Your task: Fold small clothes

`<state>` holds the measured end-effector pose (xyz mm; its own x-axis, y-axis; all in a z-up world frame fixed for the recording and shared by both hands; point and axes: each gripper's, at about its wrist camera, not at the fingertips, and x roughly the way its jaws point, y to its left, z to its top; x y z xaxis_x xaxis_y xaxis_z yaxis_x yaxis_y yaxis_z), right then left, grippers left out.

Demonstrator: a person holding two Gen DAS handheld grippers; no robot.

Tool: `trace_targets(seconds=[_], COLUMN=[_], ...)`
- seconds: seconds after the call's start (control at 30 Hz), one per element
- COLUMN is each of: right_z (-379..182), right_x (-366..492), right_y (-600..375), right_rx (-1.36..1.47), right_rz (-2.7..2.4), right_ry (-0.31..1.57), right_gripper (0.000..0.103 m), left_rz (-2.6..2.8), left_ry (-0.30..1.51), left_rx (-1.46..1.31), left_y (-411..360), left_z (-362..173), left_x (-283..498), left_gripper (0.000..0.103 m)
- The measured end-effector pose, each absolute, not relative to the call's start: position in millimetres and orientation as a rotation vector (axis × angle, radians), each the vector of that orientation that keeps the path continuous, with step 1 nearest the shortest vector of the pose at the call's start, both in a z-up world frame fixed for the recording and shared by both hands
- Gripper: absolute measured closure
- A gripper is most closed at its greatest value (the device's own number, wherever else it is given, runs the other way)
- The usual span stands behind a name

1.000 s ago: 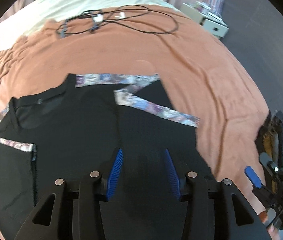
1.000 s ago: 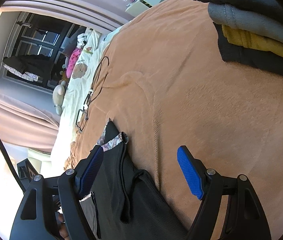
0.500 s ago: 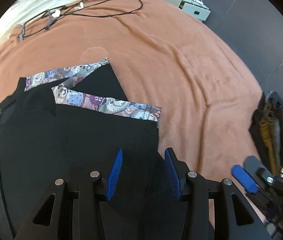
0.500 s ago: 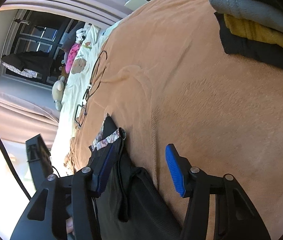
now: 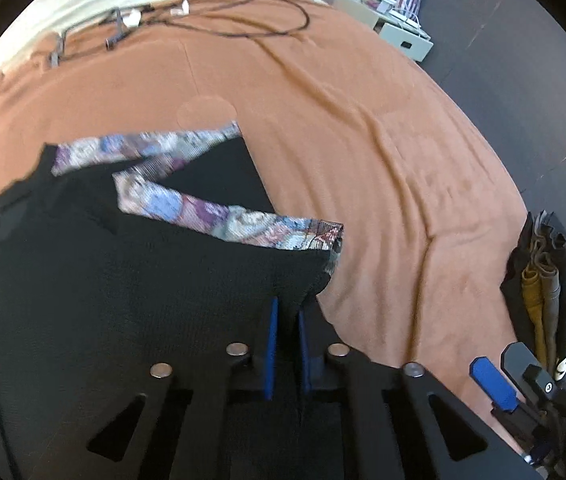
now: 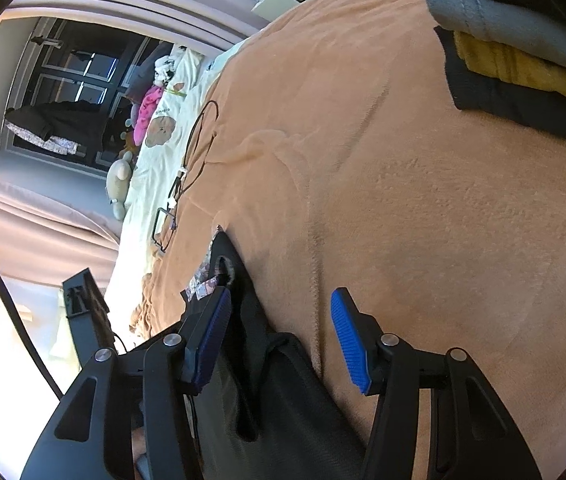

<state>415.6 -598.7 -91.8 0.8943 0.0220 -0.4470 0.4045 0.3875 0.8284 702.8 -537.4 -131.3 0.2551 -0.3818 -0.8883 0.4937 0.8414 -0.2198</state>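
Since a second ago your left gripper (image 5: 286,316) clamped the black knit garment (image 5: 131,300) at its edge; your right gripper (image 6: 279,328) stands apart around the cloth, unclamped. Lifting one-sided could skew the fold.

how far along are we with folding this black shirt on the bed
Done: one patterned-trim sleeve already lies folded across the black shirt, and a folded stack sits at the blanket's edge. In hand: the left gripper pinches the shirt's side edge; the right gripper is open around fabric. Left: the remaining folds.

Bright daylight from the window (image 6: 63,92) glares at left; fisheye edges bend, and the patterned trim (image 5: 143,148) looks motion-blurred.
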Motion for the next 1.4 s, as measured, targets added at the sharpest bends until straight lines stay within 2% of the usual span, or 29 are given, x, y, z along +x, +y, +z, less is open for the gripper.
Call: trace_targets(seconds=[0.3, 0.63, 0.83, 1.07, 1.17, 1.23, 1.3, 1.4], right_z=[-89.8, -88.9, -85.3, -78.5, -74.9, -71.9, -68.1, -63.7], right_x=[435.4, 453.7, 460.9, 467.7, 472.1, 476.1, 479.8, 486.0], right_y=[-586.5, -588.4, -587.4, -581.4, -573.6, -567.8, -562.4, -552.8], right_rx=[1.081, 1.032, 0.997, 0.956, 0.918, 0.89, 0.86, 0.808], right_rz=[-0.194, -0.143, -0.147, -0.17, -0.182, -0.195, -0.202, -0.205], right_ry=[0.45, 0.503, 0.528, 0.534, 0.543, 0.551, 0.551, 0.565], right_gripper=[0.053, 0.056, 0.056, 0.056, 0.055, 0.047, 0.041, 0.041], left_rz=[-0.56, -0.436, -0.348, -0.213, -0.2, -0.179, -0.162, -0.167], left_ry=[1.093, 1.066, 1.106, 1.239, 1.241, 1.233, 1.217, 1.198], left_rx=[0.138, 0.053, -0.011, -0.095, -0.09, -0.109, -0.131, -0.142], left_y=[-505.1, -426.1, -381.9, -331.3, -312.3, -298.3, -285.3, -277.2], left_z=[-97.1, -68.5, -82.5, -116.3, -114.7, -111.6, -107.6, -105.4], left_x=[702.2, 718.2, 725.7, 741.1, 745.1, 747.3, 750.3, 754.2], left_gripper=[0.096, 0.096, 0.096, 0.096, 0.089, 0.083, 0.07, 0.06])
